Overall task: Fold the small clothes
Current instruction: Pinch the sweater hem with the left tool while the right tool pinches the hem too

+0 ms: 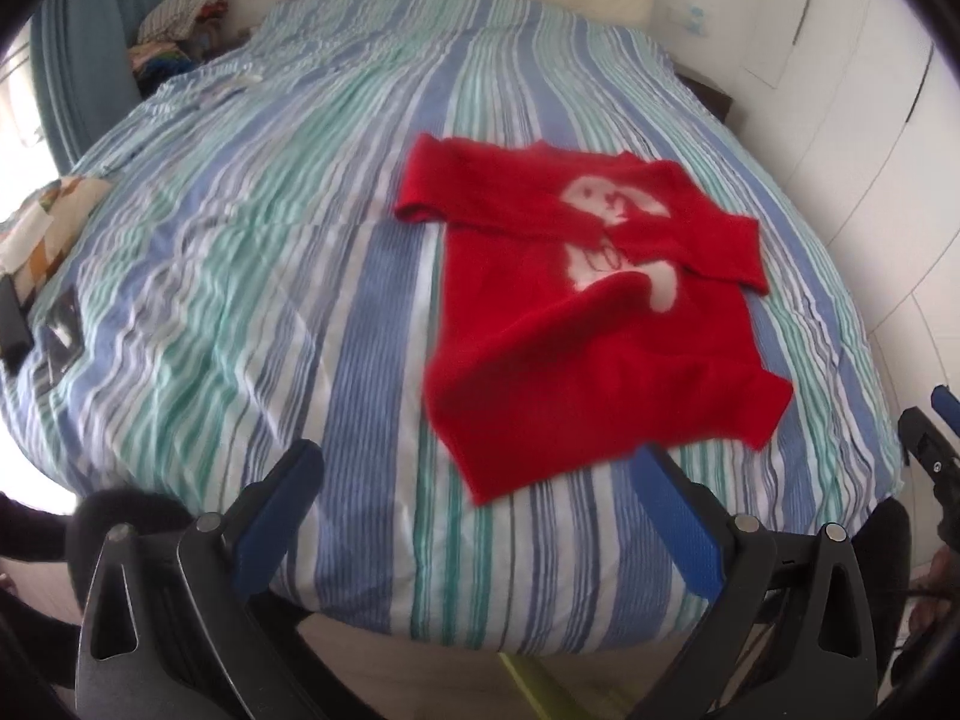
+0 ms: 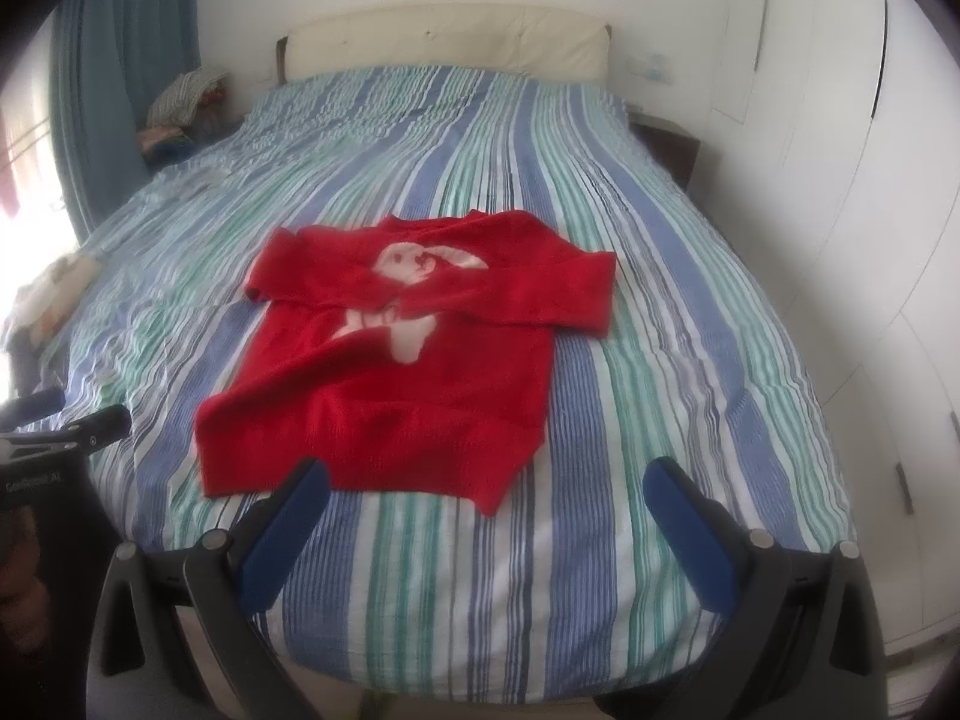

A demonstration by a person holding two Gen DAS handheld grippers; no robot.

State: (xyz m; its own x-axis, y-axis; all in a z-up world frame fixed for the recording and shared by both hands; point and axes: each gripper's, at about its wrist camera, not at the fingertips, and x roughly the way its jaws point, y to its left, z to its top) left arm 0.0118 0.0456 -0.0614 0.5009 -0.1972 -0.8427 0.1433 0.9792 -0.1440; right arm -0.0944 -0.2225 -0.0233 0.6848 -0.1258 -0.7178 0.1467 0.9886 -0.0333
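A small red sweater (image 1: 576, 312) with a white rabbit on its front lies on the striped bed cover, both sleeves folded across the chest. It also shows in the right wrist view (image 2: 408, 360). My left gripper (image 1: 480, 480) is open and empty, above the bed's near edge just short of the sweater's hem. My right gripper (image 2: 486, 498) is open and empty, also near the hem. The right gripper's tip shows at the right edge of the left wrist view (image 1: 936, 438); the left gripper's tip shows at the left of the right wrist view (image 2: 72, 420).
The bed (image 1: 240, 240) has a blue, green and white striped cover. A cream headboard (image 2: 444, 42) stands at the far end. A pile of clothes (image 1: 180, 18) sits far left by a blue curtain. White wardrobe doors (image 2: 870, 180) run along the right. A patterned cloth (image 1: 42, 228) lies left.
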